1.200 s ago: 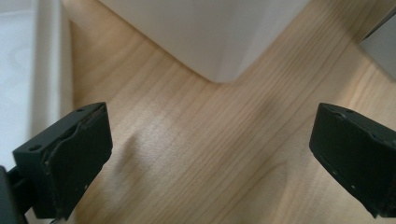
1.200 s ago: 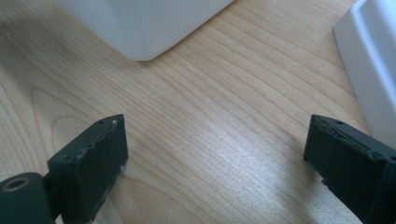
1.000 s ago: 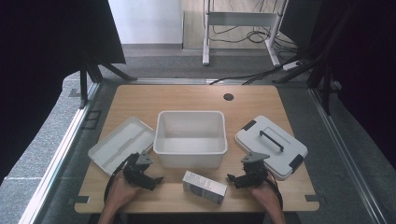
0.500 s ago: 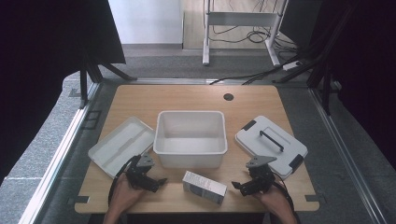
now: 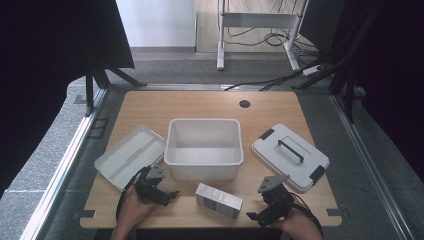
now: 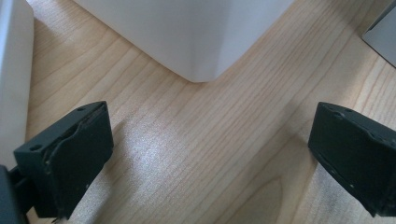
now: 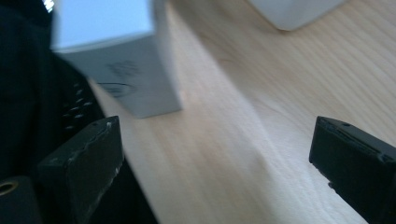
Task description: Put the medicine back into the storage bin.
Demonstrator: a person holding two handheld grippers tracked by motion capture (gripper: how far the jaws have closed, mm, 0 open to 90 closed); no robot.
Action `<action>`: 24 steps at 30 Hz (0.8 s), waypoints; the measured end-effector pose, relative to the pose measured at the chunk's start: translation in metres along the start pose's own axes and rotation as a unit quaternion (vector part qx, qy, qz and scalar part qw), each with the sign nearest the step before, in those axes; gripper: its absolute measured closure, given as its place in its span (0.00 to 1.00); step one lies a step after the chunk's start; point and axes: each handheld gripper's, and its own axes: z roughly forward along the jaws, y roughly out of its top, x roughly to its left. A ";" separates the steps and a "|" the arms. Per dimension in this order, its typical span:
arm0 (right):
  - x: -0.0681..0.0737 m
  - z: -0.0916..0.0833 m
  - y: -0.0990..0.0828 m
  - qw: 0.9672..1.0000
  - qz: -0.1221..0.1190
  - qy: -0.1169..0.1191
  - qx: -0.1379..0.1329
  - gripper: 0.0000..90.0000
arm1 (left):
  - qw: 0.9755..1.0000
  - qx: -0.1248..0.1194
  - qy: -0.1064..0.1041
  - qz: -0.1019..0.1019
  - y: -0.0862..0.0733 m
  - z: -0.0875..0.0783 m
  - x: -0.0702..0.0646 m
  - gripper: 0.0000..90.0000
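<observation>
A white open bin (image 5: 204, 147) stands mid-table, its inside bare. Before it, near the front edge, lies a small grey-white carton (image 5: 218, 200). My left gripper (image 5: 170, 196) rests on the wood to the carton's left, open and holding nothing. In the left gripper view the gripper (image 6: 210, 158) faces the bin's corner (image 6: 201, 37), with bare wood between the jaws. My right gripper (image 5: 254, 216) sits to the carton's right at the front edge, open and pointing left. In the right gripper view the gripper (image 7: 215, 163) has the carton (image 7: 116, 60) ahead, apart from both jaws.
A flat white tray (image 5: 131, 156) lies left of the bin, its edge (image 6: 11, 70) close to my left jaw. A grey-white lid with a black handle and clips (image 5: 290, 156) lies to the right. A cable hole (image 5: 244, 104) marks the far side of the table.
My right gripper has drawn back toward the table's front edge. The left gripper has hardly shifted. The carton, bin, tray and lid stay put.
</observation>
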 end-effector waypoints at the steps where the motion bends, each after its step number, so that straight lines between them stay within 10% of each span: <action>1: 0.003 0.000 0.003 1.000 -0.004 0.004 0.005 0.03 | 1.000 0.000 0.000 0.000 0.000 0.000 0.000 0.00; 11: 0.025 0.006 0.038 0.997 -0.049 0.024 0.055 0.15 | 1.000 -0.004 -0.001 0.002 -0.001 -0.001 -0.001 0.03; 24: 0.038 0.042 0.085 0.984 -0.095 0.031 0.145 0.43 | 1.000 -0.005 -0.001 0.004 -0.001 -0.002 -0.001 0.05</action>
